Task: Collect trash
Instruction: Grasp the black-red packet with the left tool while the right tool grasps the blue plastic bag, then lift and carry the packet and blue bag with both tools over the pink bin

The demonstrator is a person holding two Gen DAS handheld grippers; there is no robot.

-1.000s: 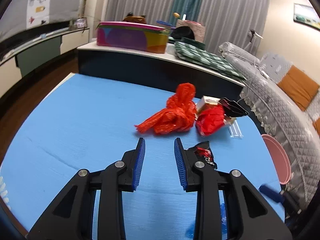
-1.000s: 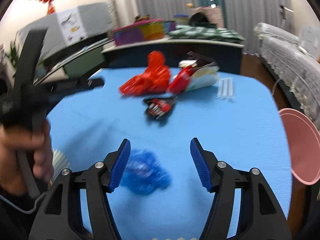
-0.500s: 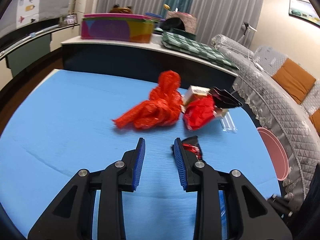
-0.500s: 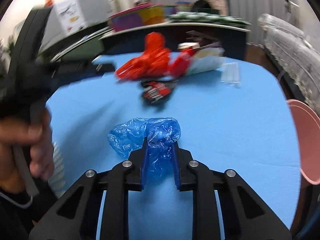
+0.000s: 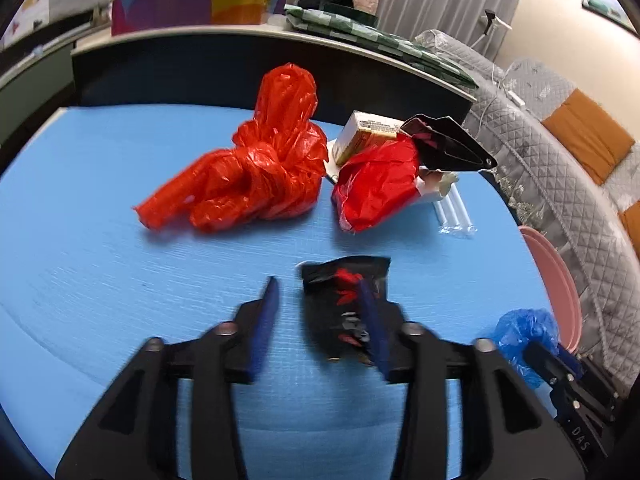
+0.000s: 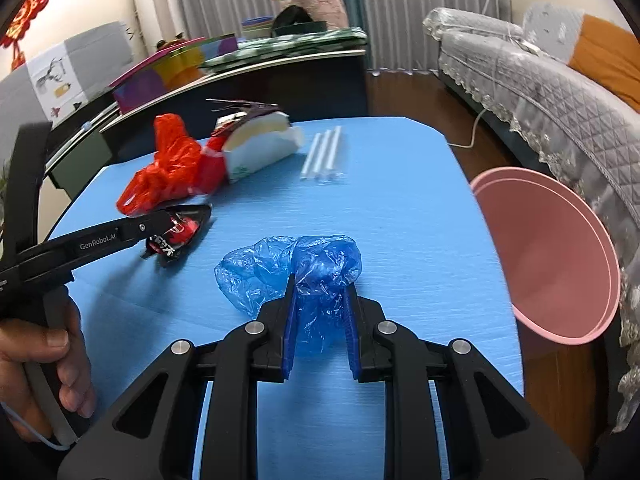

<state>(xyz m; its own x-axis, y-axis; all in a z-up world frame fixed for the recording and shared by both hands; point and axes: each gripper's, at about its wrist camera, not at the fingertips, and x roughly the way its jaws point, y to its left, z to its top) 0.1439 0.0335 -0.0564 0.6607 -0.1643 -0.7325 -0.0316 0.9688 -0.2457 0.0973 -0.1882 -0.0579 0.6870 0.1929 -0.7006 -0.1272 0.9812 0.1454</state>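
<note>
Blue plastic bag (image 6: 296, 268) is pinched in the right claw (image 6: 320, 320); the blurred left claw (image 5: 320, 312), wider than before, straddles the black snack wrapper (image 5: 344, 300), partly hiding it.

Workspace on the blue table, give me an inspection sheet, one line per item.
Surface: blue table, flat.
Job's things: blue plastic bag; red plastic bag; smaller red bag; black snack wrapper; clear straws; pink bin at the table's right edge.
Clutter: yellow carton; black clip.
Grippers: right tool shut on the blue plastic bag; left tool open over the black snack wrapper.
Cables: white cord on the floor.
Surroundings: quilted sofa; counter.
</note>
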